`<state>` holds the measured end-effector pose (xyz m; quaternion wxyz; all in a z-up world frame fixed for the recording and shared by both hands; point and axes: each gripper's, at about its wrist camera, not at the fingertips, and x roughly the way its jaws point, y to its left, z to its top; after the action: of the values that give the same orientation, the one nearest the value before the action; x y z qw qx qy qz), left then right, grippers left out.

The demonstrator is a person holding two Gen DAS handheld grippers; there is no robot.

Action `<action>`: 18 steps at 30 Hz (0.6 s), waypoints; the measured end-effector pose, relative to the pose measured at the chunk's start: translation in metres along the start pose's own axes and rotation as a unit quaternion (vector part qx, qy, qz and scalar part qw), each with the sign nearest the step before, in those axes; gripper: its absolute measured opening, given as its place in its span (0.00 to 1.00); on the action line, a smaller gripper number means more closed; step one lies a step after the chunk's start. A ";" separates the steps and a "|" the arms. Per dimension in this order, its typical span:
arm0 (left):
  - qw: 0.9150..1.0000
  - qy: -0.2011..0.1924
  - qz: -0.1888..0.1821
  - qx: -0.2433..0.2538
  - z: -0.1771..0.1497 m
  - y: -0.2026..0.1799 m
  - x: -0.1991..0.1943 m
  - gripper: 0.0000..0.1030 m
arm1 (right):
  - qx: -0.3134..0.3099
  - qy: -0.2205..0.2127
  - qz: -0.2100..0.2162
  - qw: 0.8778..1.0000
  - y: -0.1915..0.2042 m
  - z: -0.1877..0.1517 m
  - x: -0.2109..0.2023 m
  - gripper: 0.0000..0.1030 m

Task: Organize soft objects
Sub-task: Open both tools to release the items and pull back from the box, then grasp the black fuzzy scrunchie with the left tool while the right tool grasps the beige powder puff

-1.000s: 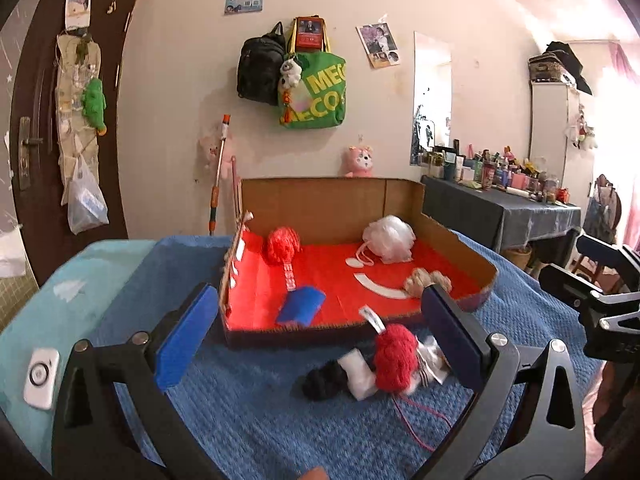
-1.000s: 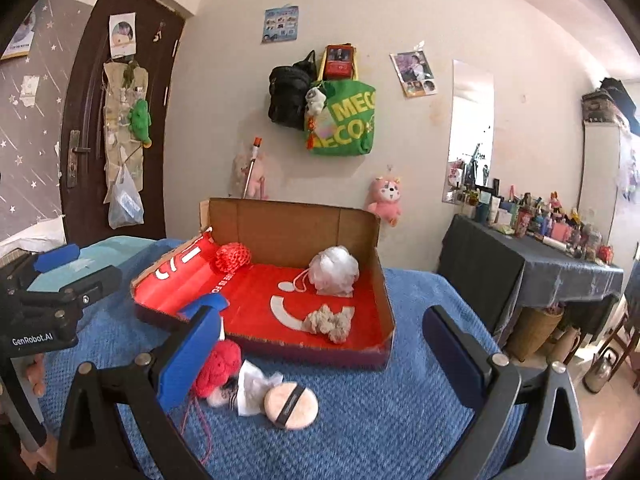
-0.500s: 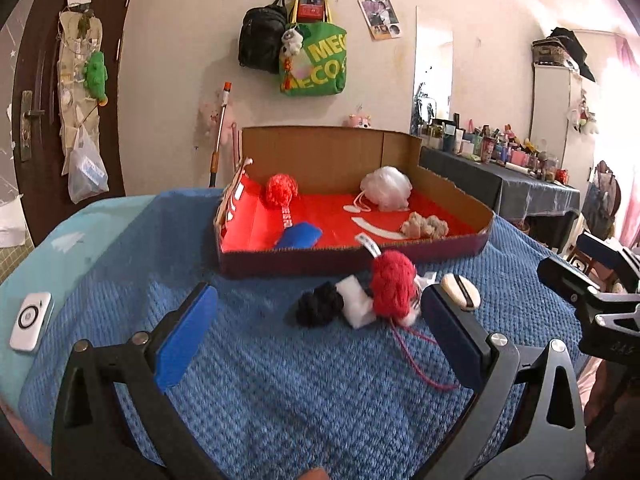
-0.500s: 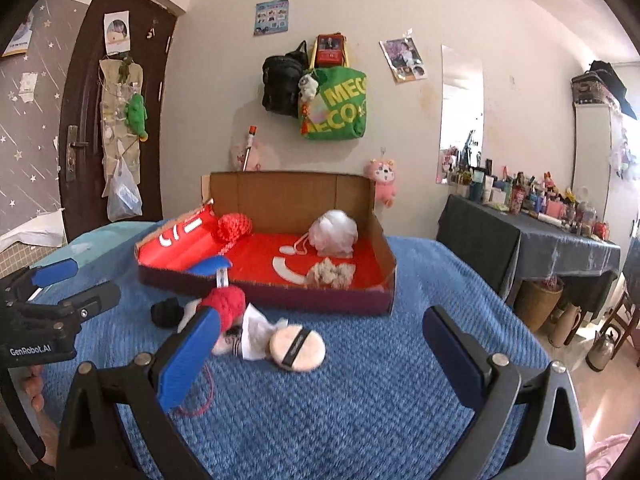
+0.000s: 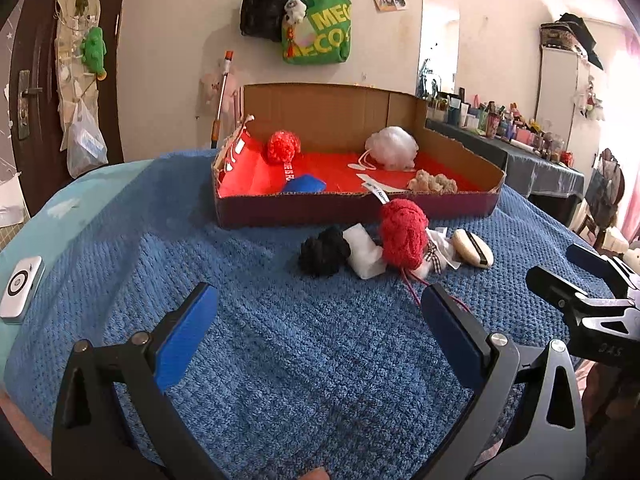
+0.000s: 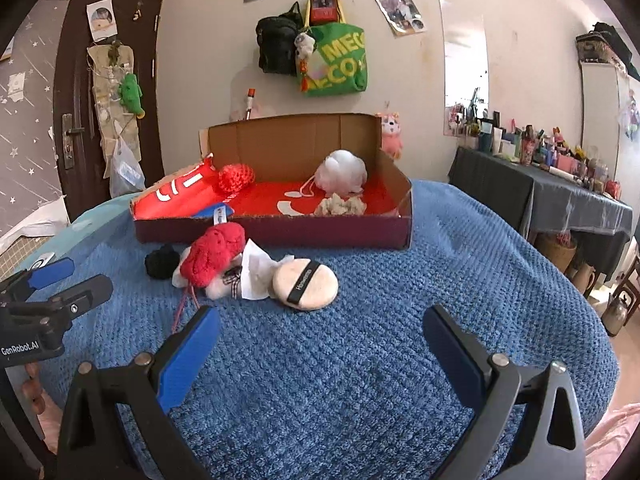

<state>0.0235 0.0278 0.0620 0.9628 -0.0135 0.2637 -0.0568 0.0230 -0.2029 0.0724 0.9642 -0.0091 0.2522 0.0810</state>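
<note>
A cardboard box [image 5: 348, 210] [image 6: 272, 232] with a red floor stands on the blue blanket. Inside lie a red knitted ball [image 5: 283, 146], a white mesh puff [image 5: 392, 142] [image 6: 345, 172], a beige fluffy piece [image 5: 432, 181] [image 6: 340, 205] and a blue pad [image 5: 304, 184]. In front of the box sits a pile: a black pom [image 5: 324, 251] [image 6: 162, 262], a red yarn ball [image 5: 403, 234] [image 6: 214, 254], white cloth [image 6: 256, 276] and a beige powder puff [image 6: 305, 284] [image 5: 472, 248]. My left gripper [image 5: 318, 330] and right gripper [image 6: 320, 344] both stand open and empty, short of the pile.
A small white device [image 5: 20, 290] lies on the teal sheet at far left. A dark table [image 6: 560, 196] crowded with bottles stands to the right. Bags hang on the wall [image 6: 332, 60] behind the box. The blanket's edge drops off to the right.
Both grippers have pulled back and lowered from the box, so the pile in front of it now sits farther ahead. Both stayed open. No object moved.
</note>
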 end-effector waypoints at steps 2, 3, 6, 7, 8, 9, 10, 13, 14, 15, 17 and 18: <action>1.000 0.005 0.000 0.000 0.000 0.000 0.002 1.00 | 0.001 0.003 0.000 1.000 0.000 0.000 0.002 1.00; 1.000 0.009 -0.001 0.000 0.001 0.001 0.003 1.00 | 0.002 0.007 0.001 1.000 -0.001 0.000 0.003 1.00; 1.000 0.020 -0.005 -0.002 0.005 0.003 0.010 1.00 | 0.003 0.021 0.006 1.000 -0.002 0.002 0.009 1.00; 1.000 0.025 -0.006 -0.002 0.006 0.004 0.012 1.00 | 0.003 0.025 0.008 1.000 -0.003 0.004 0.011 1.00; 1.000 0.030 -0.006 -0.002 0.008 0.005 0.016 1.00 | 0.004 0.031 0.010 0.999 -0.003 0.005 0.014 1.00; 0.999 0.034 -0.006 -0.002 0.009 0.006 0.018 1.00 | 0.006 0.037 0.013 0.999 -0.004 0.007 0.018 1.00; 0.999 0.040 -0.006 -0.001 0.011 0.007 0.022 1.00 | 0.007 0.042 0.016 0.999 -0.005 0.008 0.021 1.00; 0.998 0.058 -0.014 0.000 0.016 0.011 0.033 1.00 | 0.011 0.067 0.024 0.997 -0.008 0.013 0.034 1.00; 0.998 0.064 -0.019 -0.001 0.018 0.012 0.037 1.00 | 0.012 0.075 0.024 0.997 -0.009 0.015 0.038 1.00; 0.997 0.069 -0.023 -0.002 0.019 0.013 0.041 1.00 | 0.014 0.085 0.026 0.996 -0.010 0.017 0.045 1.00; 0.997 0.078 -0.024 -0.002 0.024 0.015 0.048 1.00 | 0.016 0.101 0.026 0.994 -0.012 0.020 0.053 1.00; 0.996 0.082 -0.025 -0.002 0.026 0.016 0.052 1.00 | 0.019 0.112 0.031 0.993 -0.014 0.022 0.059 1.00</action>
<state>0.0826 0.0380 0.0569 0.9362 -0.0173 0.3415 -0.0810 0.0864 -0.2063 0.0625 0.9271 0.0083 0.3601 0.1042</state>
